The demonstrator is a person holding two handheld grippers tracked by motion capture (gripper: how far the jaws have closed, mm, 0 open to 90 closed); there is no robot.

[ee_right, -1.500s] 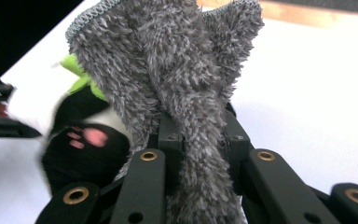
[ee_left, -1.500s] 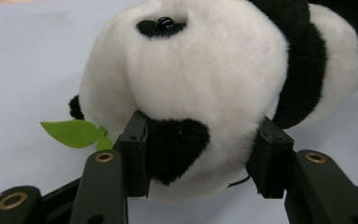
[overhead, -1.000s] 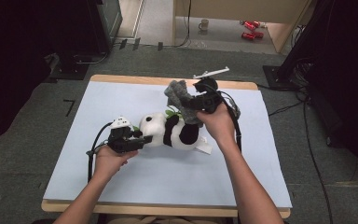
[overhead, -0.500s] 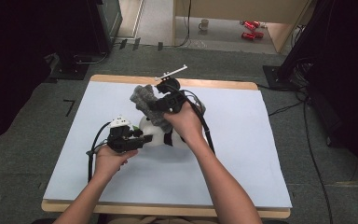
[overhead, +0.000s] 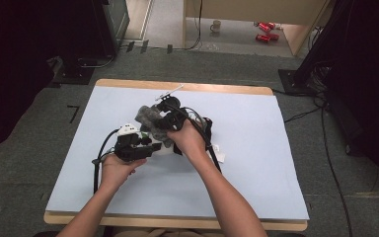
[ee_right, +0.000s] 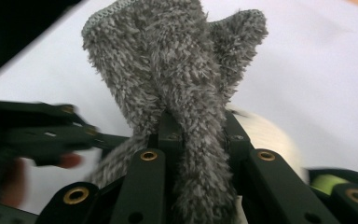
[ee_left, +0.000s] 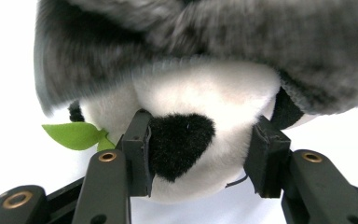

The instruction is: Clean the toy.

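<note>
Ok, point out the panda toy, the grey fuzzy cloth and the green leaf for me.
panda toy [ee_left: 205, 93]: left gripper view, white plush above the black patch.
grey fuzzy cloth [ee_right: 168, 60]: right gripper view, bunched pile above the fingers.
green leaf [ee_left: 72, 135]: left gripper view, middle of the felt blade.

One panda toy (plush), one cloth.

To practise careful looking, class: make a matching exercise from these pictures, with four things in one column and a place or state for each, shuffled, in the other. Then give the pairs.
Things:
1. panda plush
2. grey fuzzy cloth
3. green leaf
4. mug

Places or states:
A. on the floor beyond the table
B. pinched in the right gripper
C. clamped between the left gripper fingers
D. sticking out beside the plush

Pairs: 1-C, 2-B, 3-D, 4-A
</note>
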